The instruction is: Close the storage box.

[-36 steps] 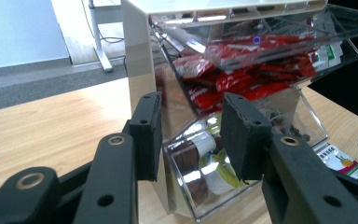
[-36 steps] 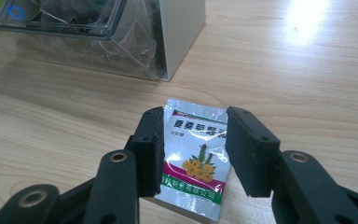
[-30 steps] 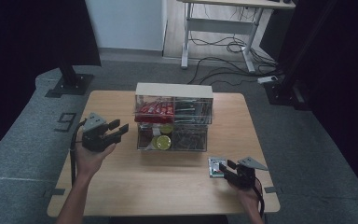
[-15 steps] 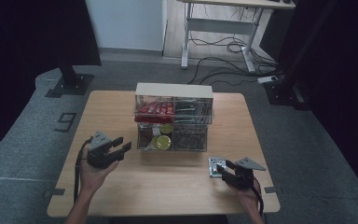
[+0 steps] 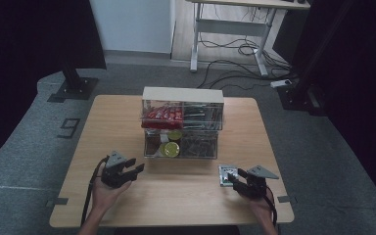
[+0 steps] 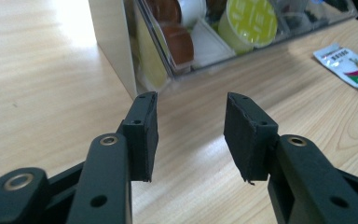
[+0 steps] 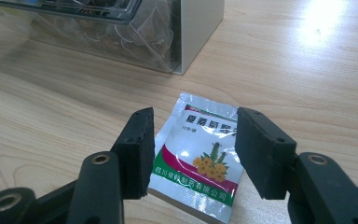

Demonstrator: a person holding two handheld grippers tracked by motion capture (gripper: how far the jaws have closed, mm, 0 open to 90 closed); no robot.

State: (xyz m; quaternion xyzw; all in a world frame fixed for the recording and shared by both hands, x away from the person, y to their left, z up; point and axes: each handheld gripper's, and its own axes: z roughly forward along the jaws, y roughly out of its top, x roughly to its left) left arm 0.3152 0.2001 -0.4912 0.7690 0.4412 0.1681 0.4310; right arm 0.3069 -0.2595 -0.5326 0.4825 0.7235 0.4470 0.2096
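Wooden table (image 5: 186, 196) lies bare across its near half, with open room between the two grippers and along both side edges. A clear two-tier organizer (image 5: 182, 122) stands at the middle toward the far edge, with a pale solid top and end walls.

Its upper tier holds red packets (image 5: 162, 115) on the left and dark, thin items on the right that are too small to identify. Its lower tier holds round capsules, among them a yellow-green lidded one (image 5: 171, 149), beside more dark clutter on the right. In the left gripper view the same capsules (image 6: 249, 21) press against the clear front, with brown ones beside them.

The left gripper (image 5: 129, 170) rests low over the table near the front left corner of the organizer, jaws spread wide with nothing between them; bare wood shows in the gap.

The right gripper (image 5: 234, 177) sits near the table's front right, close to the near edge. Its jaws are parted wide to either side of a small silver sachet (image 7: 200, 154) printed with yellow flowers and a green and magenta band. The sachet lies flat on the table, apart from the organizer's corner, and whether the pads touch it cannot be told.
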